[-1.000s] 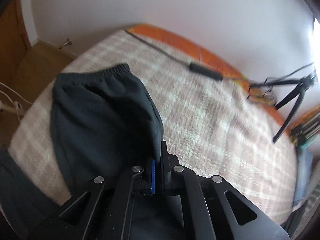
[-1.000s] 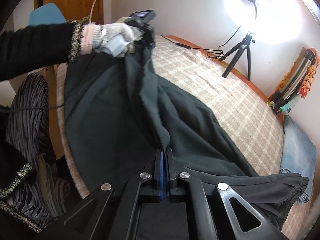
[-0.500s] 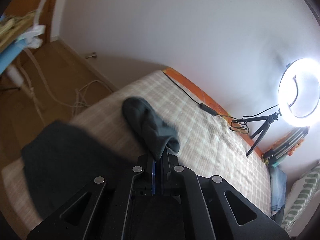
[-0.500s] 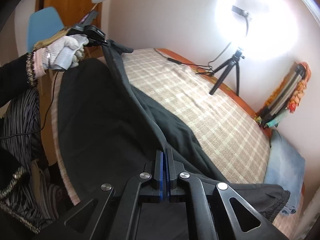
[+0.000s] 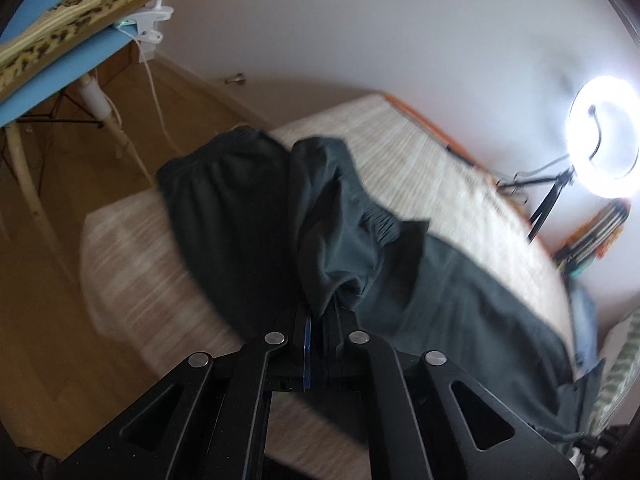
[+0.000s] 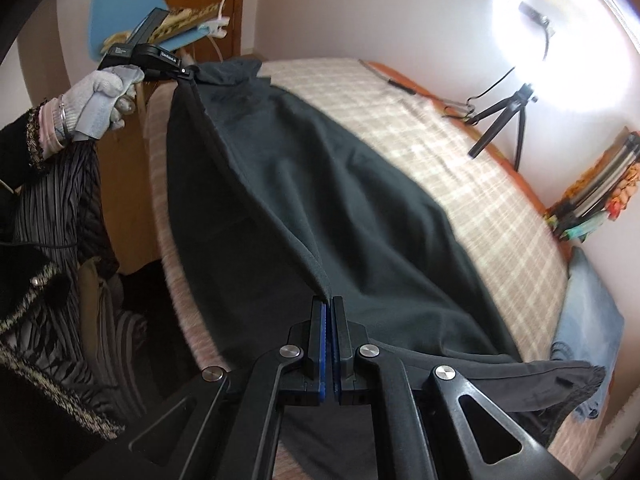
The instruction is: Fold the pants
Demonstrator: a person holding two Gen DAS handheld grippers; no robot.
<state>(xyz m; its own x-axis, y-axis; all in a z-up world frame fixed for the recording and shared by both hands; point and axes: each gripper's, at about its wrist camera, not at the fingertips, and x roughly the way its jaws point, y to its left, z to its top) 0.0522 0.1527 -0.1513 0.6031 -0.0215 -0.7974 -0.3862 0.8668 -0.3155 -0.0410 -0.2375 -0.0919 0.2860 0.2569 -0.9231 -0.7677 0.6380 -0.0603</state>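
Observation:
Dark grey pants lie spread lengthwise on a bed with a beige checked cover. My right gripper is shut on the near edge of the pants, which runs taut to my left gripper, held by a gloved hand at the far left and shut on the same edge. In the left wrist view my left gripper pinches a bunched fold of the pants above the bed. The elastic waistband hangs at the near right.
A lit ring light on a tripod stands at the bed's far side, with cables along the edge. A blue chair stands on the wooden floor. Folded blue jeans lie at the right. My striped skirt is left.
Both grippers have pulled the pants' edge back toward me and apart, stretching it taut. The left gripper has swung left and lower, toward the bed's corner, and the pants lie flatter.

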